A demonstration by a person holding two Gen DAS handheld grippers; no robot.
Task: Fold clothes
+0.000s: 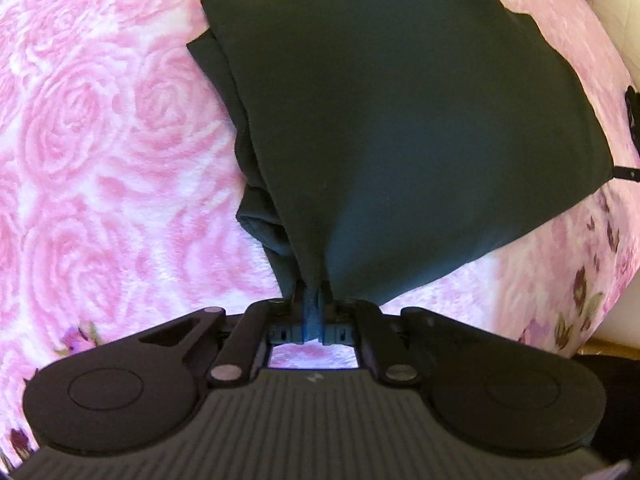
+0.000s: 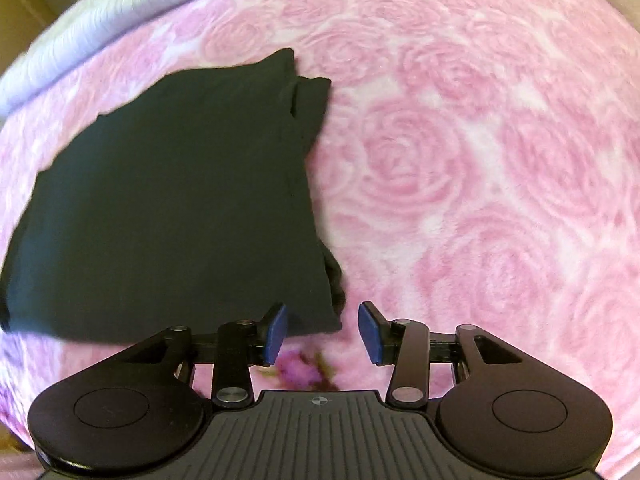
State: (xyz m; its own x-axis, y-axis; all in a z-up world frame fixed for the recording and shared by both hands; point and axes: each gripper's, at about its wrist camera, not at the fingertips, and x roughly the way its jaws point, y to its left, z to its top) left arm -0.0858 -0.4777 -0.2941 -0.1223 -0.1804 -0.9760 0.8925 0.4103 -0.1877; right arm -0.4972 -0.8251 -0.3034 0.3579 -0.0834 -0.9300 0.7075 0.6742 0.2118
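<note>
A dark green-black garment [image 1: 400,128] lies folded in layers on the pink rose blanket [image 1: 100,140]. My left gripper [image 1: 314,312] is shut on the garment's near corner, and the cloth rises in a peak into its blue pads. In the right wrist view the same garment [image 2: 172,200] lies to the left, its near right corner just ahead of my right gripper [image 2: 322,332]. The right gripper is open and empty, blue pads [image 2: 276,332] apart, above the blanket [image 2: 480,160].
A white and lilac ribbed cover [image 2: 60,52] lies along the far left edge of the bed. The bed's right edge [image 1: 600,340] drops off to a dark floor. A black object [image 1: 632,120] pokes in at the right rim.
</note>
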